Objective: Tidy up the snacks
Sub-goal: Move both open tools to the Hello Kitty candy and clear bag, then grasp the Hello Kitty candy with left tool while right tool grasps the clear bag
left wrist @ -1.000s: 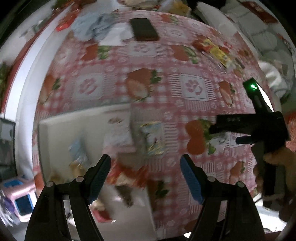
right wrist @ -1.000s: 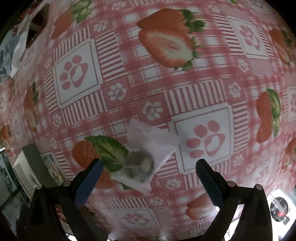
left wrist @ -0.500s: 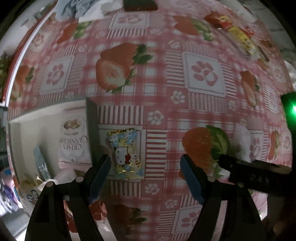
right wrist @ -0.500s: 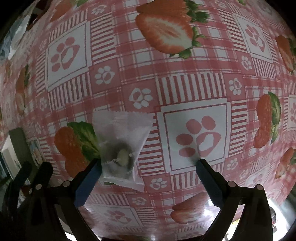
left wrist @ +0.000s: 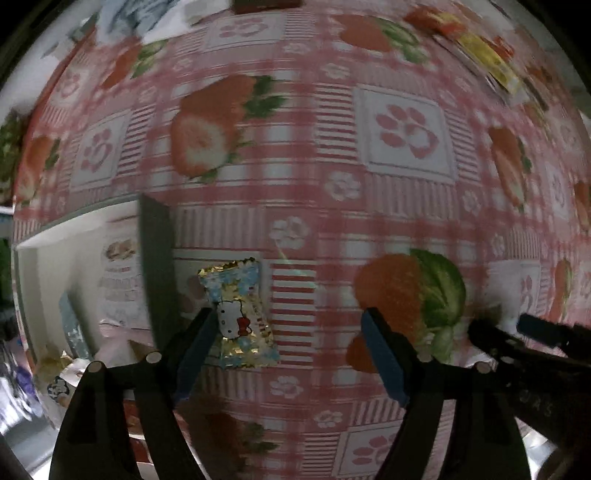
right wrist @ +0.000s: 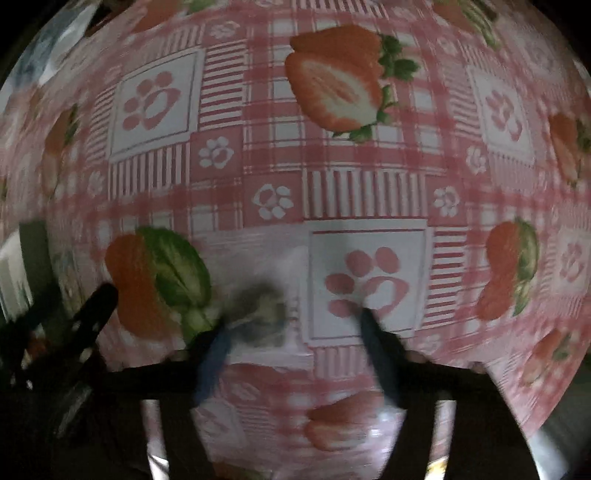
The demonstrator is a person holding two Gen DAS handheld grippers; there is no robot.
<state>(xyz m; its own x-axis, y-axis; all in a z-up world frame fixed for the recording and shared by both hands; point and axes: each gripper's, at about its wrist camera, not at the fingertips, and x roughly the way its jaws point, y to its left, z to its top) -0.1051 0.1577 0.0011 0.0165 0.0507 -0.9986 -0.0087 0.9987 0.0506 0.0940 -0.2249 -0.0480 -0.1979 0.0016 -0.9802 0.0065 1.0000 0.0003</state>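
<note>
A Hello Kitty candy packet (left wrist: 242, 314) lies on the strawberry tablecloth just right of the white box (left wrist: 155, 266). My left gripper (left wrist: 286, 328) is open low over the cloth, its left finger touching the packet's edge. A clear white packet with a dark snack inside (right wrist: 260, 310) lies between the fingers of my right gripper (right wrist: 291, 325), close to the left finger. The right gripper is open, narrower than before, and blurred. It also shows at the right edge of the left wrist view (left wrist: 532, 332).
The white box holds several snack packets (left wrist: 122, 284). Red and yellow packets (left wrist: 480, 51) lie at the far right of the table, crumpled blue-white wrappers (left wrist: 140, 14) and a dark flat object (left wrist: 266, 3) at the far edge.
My left gripper moved down and forward to the Hello Kitty packet. My right gripper dropped around the clear white packet and its fingers have come closer together.
</note>
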